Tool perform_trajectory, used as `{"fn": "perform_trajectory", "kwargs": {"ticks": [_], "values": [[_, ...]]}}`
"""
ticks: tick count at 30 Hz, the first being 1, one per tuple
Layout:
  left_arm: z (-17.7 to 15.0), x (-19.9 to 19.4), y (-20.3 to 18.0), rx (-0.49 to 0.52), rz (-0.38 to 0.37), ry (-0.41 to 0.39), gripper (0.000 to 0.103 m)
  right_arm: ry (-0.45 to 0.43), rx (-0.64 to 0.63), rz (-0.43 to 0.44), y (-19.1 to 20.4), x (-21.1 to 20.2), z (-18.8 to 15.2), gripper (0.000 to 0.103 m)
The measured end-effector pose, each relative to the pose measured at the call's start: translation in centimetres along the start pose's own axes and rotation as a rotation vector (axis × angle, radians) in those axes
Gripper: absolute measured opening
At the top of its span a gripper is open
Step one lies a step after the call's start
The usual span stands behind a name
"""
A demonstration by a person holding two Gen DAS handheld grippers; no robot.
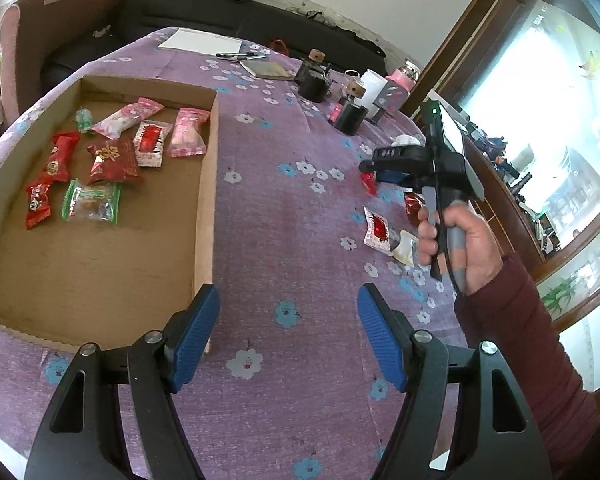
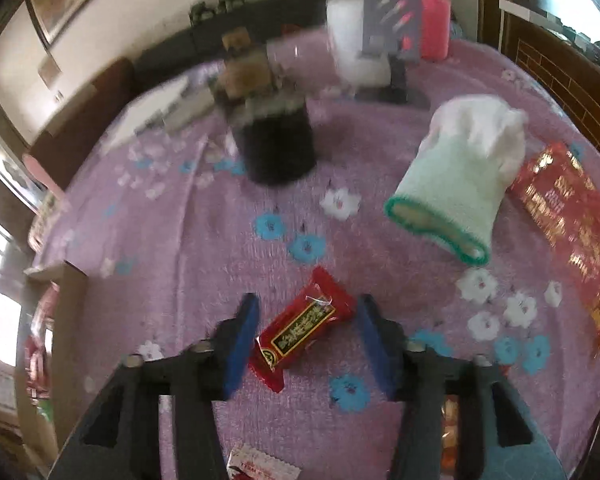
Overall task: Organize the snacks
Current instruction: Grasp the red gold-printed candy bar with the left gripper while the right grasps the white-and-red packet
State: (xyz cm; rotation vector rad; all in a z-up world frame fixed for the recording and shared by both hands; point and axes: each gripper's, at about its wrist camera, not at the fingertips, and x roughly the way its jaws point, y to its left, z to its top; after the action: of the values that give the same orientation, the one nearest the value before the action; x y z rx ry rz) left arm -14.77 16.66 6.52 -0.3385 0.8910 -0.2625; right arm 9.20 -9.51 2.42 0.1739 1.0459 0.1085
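A shallow cardboard box lies on the purple flowered tablecloth and holds several wrapped snacks. My left gripper is open and empty above the cloth, just right of the box's near corner. Loose snacks lie on the cloth at the right. In the right wrist view my right gripper is open, with a red wrapped candy lying on the cloth between its blue fingers. The right gripper also shows in the left wrist view, held by a hand.
A white and green glove and a red packet lie right of the candy. Black jars, a white container, a pink bottle, pens and paper stand at the far side.
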Motion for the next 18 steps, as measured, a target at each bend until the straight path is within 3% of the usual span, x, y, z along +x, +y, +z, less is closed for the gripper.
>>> {"fn": "perform_trajectory", "kwargs": {"ticks": [3,8,12,14,16,18], "values": [[0.0,0.2,0.2,-0.01,-0.003,0.005,0.071,0.006,-0.035,0.015,1.0,-0.5,-1.3,0.028],[-0.2,0.9,-0.1,-0.022,-0.019,0.028,0.071,0.086,-0.139,0.14,4.4,-2.5,-5.1,0.028],[-0.3,0.7,-0.4,-0.01,-0.011,0.029,0.071,0.2,-0.21,0.36,6.7,-4.4,-8.6,0.029],[-0.3,0.6,-0.4,-0.008,-0.007,0.026,0.071,0.138,-0.187,0.39,5.5,-6.3,-8.7,0.034],[-0.4,0.7,-0.4,-0.007,-0.002,0.03,0.071,0.035,-0.158,0.343,3.3,-8.3,-8.3,0.055],[-0.6,1.2,-0.6,-0.007,-0.002,0.041,0.071,-0.018,-0.137,0.283,1.3,-9.4,-8.2,0.06]]}}
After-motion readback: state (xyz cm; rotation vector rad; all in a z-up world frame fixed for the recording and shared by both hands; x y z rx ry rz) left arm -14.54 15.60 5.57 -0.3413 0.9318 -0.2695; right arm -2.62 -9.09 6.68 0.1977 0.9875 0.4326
